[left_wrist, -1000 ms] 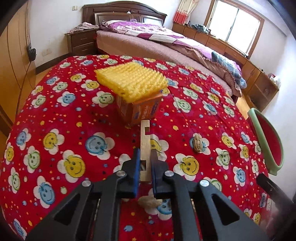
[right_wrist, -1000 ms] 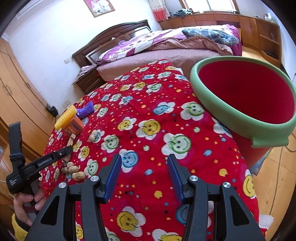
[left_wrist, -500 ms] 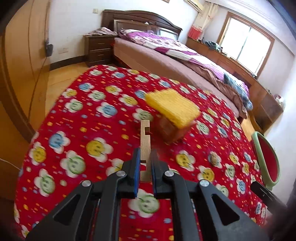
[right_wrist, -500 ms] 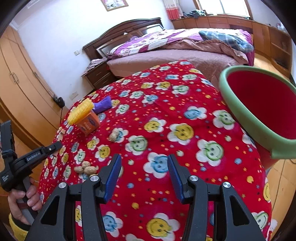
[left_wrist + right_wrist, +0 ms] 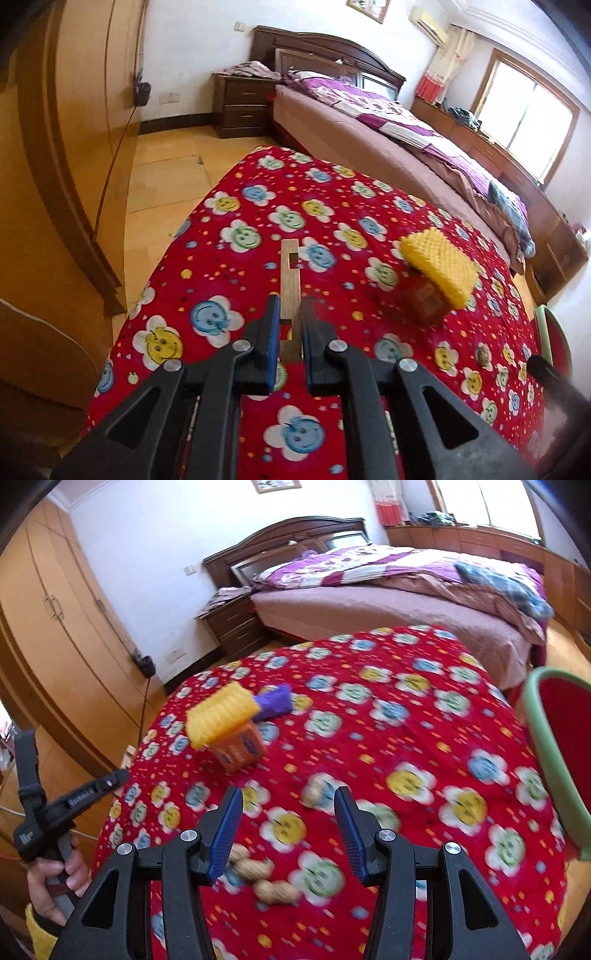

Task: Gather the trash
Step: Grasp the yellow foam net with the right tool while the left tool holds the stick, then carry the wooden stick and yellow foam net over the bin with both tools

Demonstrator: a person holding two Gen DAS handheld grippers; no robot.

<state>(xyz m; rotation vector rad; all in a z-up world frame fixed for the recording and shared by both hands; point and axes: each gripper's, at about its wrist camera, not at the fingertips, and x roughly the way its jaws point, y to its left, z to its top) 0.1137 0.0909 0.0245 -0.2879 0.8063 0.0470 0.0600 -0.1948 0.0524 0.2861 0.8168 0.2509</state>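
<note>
Left wrist view: the left gripper (image 5: 289, 325) is pinching one notched wooden stick (image 5: 290, 291), which juts up the middle of the frame above the surface (image 5: 229, 280), a red cloth printed with smiling flowers. At right centre one yellow sponge (image 5: 439, 271) lies on one orange box (image 5: 424, 304). One nut (image 5: 482, 355) sits at lower right, and a sliver of the green-rimmed red bin (image 5: 552, 339) shows at the right edge. A wooden wardrobe (image 5: 66, 147) fills the left; a bed (image 5: 388, 122) and a window (image 5: 532, 110) lie at the upper right.

Right wrist view: the right gripper (image 5: 288, 827) is spread, with nothing between its pads. Only here show one purple wrapper (image 5: 275, 703) behind the sponge, about three peanuts (image 5: 266, 878) at lower centre and the person's hand (image 5: 55, 882) holding the left gripper at lower left. The bin's rim fills the right edge.
</note>
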